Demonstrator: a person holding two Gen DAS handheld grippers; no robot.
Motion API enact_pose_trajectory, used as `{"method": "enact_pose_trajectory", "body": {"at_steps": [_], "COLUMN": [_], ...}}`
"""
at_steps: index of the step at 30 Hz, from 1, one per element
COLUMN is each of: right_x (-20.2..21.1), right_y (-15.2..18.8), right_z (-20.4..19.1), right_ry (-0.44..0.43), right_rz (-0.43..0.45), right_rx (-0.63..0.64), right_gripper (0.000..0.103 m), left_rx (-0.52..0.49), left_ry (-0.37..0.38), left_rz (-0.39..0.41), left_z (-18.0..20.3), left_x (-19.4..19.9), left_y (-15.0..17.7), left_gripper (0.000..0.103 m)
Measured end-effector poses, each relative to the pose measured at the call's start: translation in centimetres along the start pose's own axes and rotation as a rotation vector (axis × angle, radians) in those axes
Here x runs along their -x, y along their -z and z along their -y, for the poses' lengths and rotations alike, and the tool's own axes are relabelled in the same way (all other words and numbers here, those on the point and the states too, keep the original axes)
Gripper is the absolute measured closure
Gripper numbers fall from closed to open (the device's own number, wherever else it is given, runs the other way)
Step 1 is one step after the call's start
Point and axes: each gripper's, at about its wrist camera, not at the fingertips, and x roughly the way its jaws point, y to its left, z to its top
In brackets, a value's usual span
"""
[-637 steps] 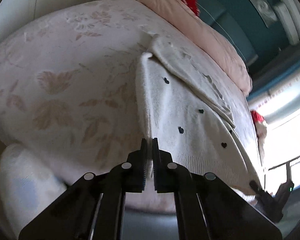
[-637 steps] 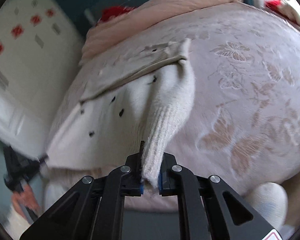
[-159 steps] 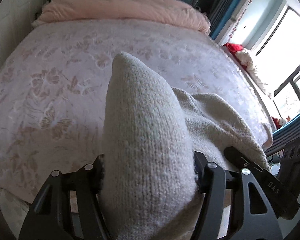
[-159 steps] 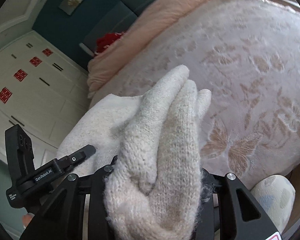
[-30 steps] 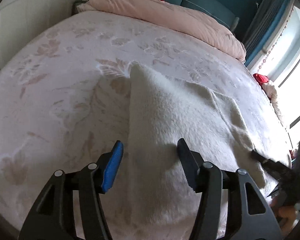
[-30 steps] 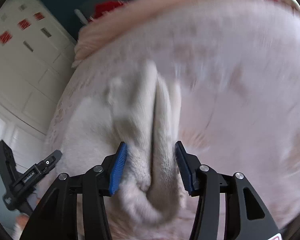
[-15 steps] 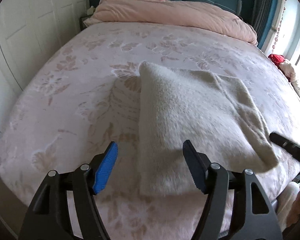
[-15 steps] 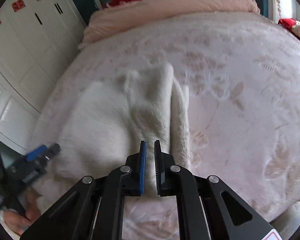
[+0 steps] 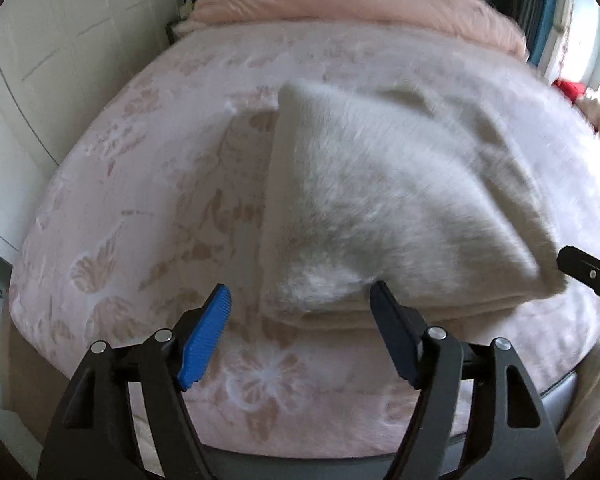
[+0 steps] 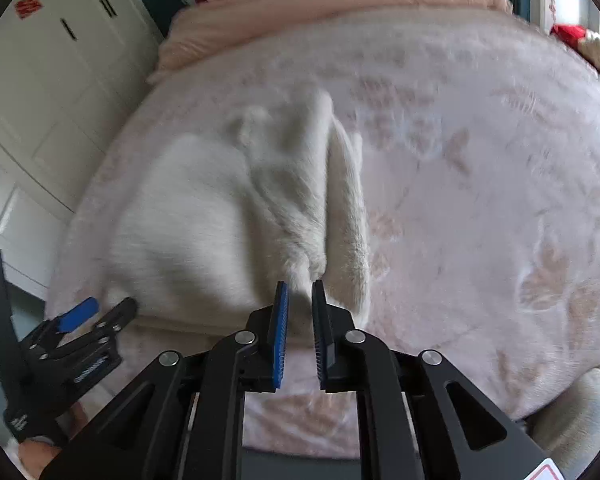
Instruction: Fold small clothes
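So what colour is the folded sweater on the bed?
Cream white, plain knit; the folded sweater shows best in the left wrist view.

The sweater (image 9: 380,200), earlier spread open and later bunched in both grippers, now lies folded on the bed (image 9: 140,208). The left gripper (image 9: 300,300) has released it and stands wide. The right gripper (image 10: 299,300) has narrowed to a slim gap, holding nothing.

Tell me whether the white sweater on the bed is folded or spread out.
Folded: the sweater lies as a compact stacked rectangle, layered edges showing, on the bedspread.
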Motion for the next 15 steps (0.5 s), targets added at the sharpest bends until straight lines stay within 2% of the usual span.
{"method": "enact_pose_trajectory", "body": {"at_steps": [3,7,11,14,15], "right_x": [2.7,4.5,5.3,6.2,6.4], "right_y": [0.9,2.7,4.2,5.3,5.5], "right_z": [-1.1,-1.7,-1.7,-1.8,-1.9], "right_ry": [0.007,0.054,0.106,0.140,0.150], "right_rz": [0.047,0.095,0.133,0.164,0.172], "right_rx": [0.011,0.005,0.009,0.029,0.037], "right_gripper": [0.083,0.051,0.035,0.024,0.024], "left_rx": [-0.028,-0.018,-0.017,-0.036,-0.042], "left_ry": [-0.011,0.002,-0.013,-0.026,-0.036], "left_rz": [0.060,0.105,0.146,0.173,0.184], "left_z": [0.9,1.6,2.5,3.4,3.8], "left_x": [2.7,5.7,8.0,9.1,9.5], "left_y": [-0.1,0.5,1.6,2.6,2.9], "left_gripper": [0.032,0.022,0.012,0.011,0.011]}}
